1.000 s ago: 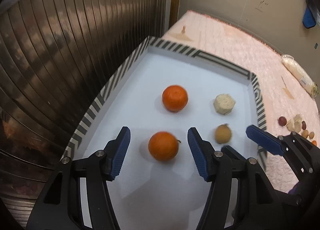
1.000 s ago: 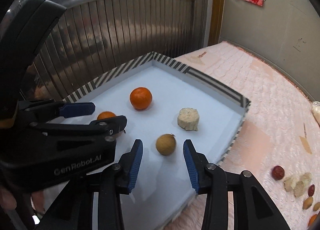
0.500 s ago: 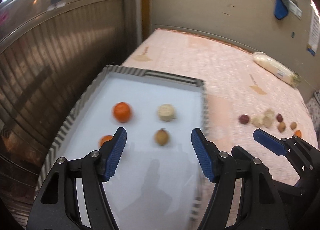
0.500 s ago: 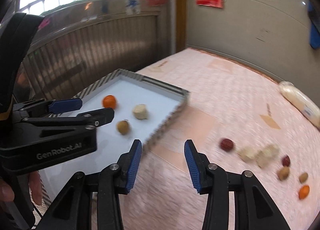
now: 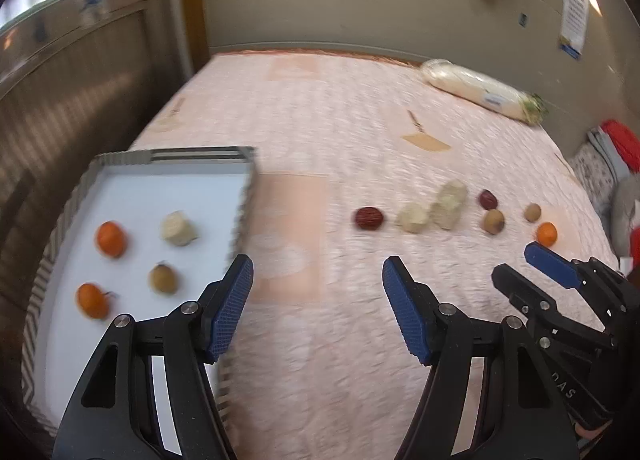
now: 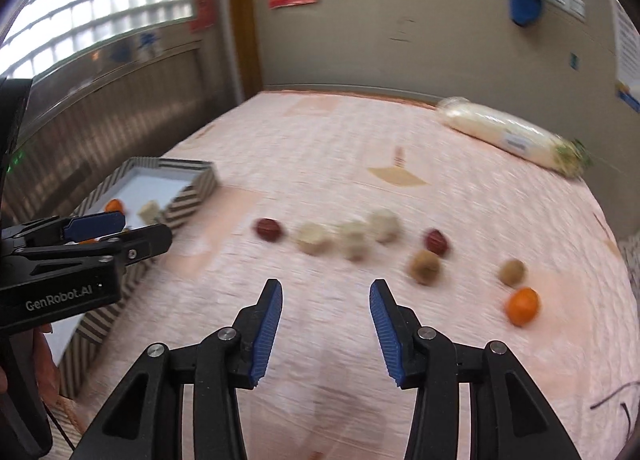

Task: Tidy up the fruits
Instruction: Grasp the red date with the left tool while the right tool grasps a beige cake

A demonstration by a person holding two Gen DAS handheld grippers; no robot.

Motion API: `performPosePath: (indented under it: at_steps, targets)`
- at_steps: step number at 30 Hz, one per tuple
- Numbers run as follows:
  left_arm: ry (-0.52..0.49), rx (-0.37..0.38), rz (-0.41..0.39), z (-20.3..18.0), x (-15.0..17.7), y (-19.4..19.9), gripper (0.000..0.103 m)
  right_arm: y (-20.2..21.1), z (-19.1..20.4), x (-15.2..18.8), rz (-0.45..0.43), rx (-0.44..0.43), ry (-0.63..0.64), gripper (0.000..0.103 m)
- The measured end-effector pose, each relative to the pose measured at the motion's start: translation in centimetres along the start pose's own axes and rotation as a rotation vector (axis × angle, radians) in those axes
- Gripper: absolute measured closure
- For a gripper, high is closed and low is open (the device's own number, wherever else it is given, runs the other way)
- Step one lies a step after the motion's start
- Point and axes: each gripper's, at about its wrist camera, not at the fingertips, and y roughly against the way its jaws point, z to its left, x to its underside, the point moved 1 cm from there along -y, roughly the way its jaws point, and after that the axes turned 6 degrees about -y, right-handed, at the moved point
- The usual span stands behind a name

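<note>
Left tongs (image 5: 316, 288) hung released at the lower centre of the left wrist view, blue pads apart, nothing between them, only pink quilted bed (image 5: 320, 108) beneath. Right tongs (image 6: 326, 298) likewise released at the lower centre of the right wrist view, empty, pads parted over bare quilt. Striped-rim tray (image 5: 168, 154) sat at the left edge of the left wrist view, four pieces on its white floor: one orange (image 5: 111, 238) at upper left, a second orange (image 5: 93, 300) below it, a pale chunk (image 5: 178, 228) at upper right, a brown round fruit (image 5: 163, 279) at lower right, all apart from one another. Loose fruits strung across the middle right of the quilt, well apart from the tray: a red date (image 5: 369, 218) nearest the tray, two pale chunks (image 5: 434, 210) touching just right of it, another red date (image 5: 488, 200), two brown round fruits (image 5: 493, 221) near it, a small orange (image 5: 546, 233) farthest right. Wrapped white radish (image 5: 476, 90) lay at the upper right against the wall. Whole scene smeared with motion blur, finer detail on the fruits not readable.
</note>
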Motion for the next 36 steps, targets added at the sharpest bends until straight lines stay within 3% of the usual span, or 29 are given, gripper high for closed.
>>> performPosePath:
  at_steps: [11,22,23,25,28,36]
  targets:
    - [-0.030,0.021,0.101,-2.8,-2.2,-6.3,0.035,0.1,-5.8,0.9,0.007,0.026,-0.082,0.059]
    - [-0.038,0.001,0.104,-3.1,-3.0,-10.0,0.036,-0.5,-7.3,0.9,0.011,0.005,-0.101,0.059]
    - [-0.032,0.000,0.101,-3.0,-3.0,-10.1,0.037,-0.6,-7.3,0.9,0.011,0.004,-0.101,0.059]
    - [-0.032,-0.018,0.077,-2.8,-3.0,-10.0,0.059,-0.8,-7.3,0.8,0.012,-0.002,-0.104,0.059]
    - [-0.025,-0.021,0.074,-2.5,-3.2,-10.0,0.075,-1.2,-7.0,0.6,0.019,-0.018,-0.098,0.059]
    - [0.011,-0.034,0.042,-1.7,-2.3,-7.4,0.075,-3.6,-3.2,-0.1,0.066,-0.082,0.000,0.059]
